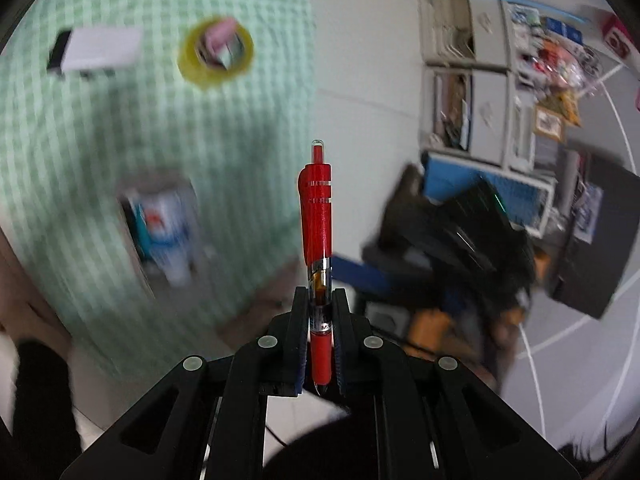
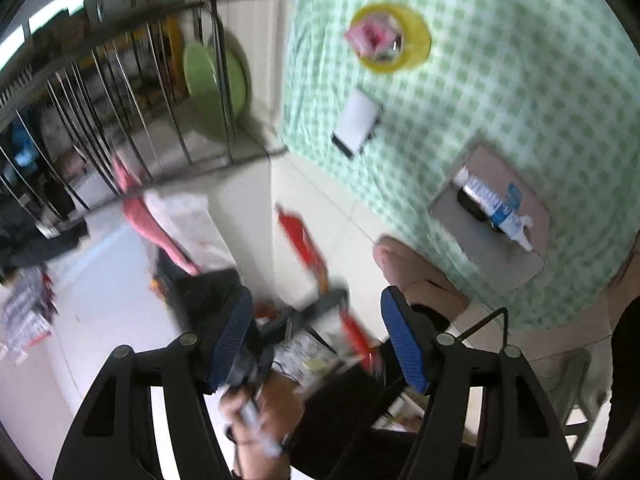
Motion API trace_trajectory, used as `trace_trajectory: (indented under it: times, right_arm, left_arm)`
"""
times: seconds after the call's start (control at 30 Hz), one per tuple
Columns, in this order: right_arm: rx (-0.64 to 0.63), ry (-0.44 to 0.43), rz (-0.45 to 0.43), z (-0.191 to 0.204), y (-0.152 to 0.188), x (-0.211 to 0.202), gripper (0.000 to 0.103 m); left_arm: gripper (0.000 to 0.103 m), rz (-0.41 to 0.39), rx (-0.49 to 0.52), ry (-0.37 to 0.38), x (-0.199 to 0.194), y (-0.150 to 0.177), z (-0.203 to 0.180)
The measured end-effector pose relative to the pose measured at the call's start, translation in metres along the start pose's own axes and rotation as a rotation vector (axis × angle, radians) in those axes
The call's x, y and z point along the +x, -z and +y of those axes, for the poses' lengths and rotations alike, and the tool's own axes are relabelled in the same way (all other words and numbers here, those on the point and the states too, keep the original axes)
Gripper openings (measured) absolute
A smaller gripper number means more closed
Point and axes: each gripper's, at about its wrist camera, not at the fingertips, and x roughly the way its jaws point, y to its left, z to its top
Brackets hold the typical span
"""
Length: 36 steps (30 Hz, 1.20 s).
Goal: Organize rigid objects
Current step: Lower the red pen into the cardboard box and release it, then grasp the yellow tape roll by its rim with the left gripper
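My left gripper (image 1: 320,296) is shut on a red pen (image 1: 318,216), which stands straight out past its fingertips. It hangs in the air off the edge of the table with the green checked cloth (image 1: 80,140). On the cloth lie a yellow tape roll (image 1: 216,52) with a pink thing inside, a white flat box (image 1: 100,50), and a cardboard tray (image 2: 520,196) holding a white and blue tube (image 2: 496,204). My right gripper (image 2: 320,340) is open and holds nothing. Beyond its blue pads (image 2: 234,340), the red pen (image 2: 300,236) shows blurred in the left gripper.
A wire rack (image 2: 120,92) with a green bowl (image 2: 214,80) stands left of the table. Shelves of clutter (image 1: 500,80) and a black chair (image 1: 452,240) sit across the white floor. A hand (image 2: 260,412) shows below the right gripper.
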Motion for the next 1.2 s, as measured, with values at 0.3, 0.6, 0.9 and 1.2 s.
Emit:
trace_trajectory:
  times: [0.3,0.6,0.9,1.2]
  right_arm:
    - [-0.013,0.187,0.084,-0.04,0.009,0.062,0.015]
    - [-0.113,0.677,-0.014,-0.065,-0.012,0.076,0.015]
    - [-0.359,0.758,-0.037,-0.019,0.001,0.109,0.079]
    - [0.064,0.175,-0.291,-0.002,-0.013,0.0,0.089]
  left_arm:
    - [0.027,-0.053,-0.349,-0.123,-0.007,-0.022,0.067]
    - [0.049,-0.355,-0.558,-0.054,-0.079,-0.035,0.086]
    - [0.049,-0.288,-0.608,-0.032,-0.08,-0.01,0.107]
    - [0.049,-0.316,-0.422,-0.237,-0.074,-0.025,0.071]
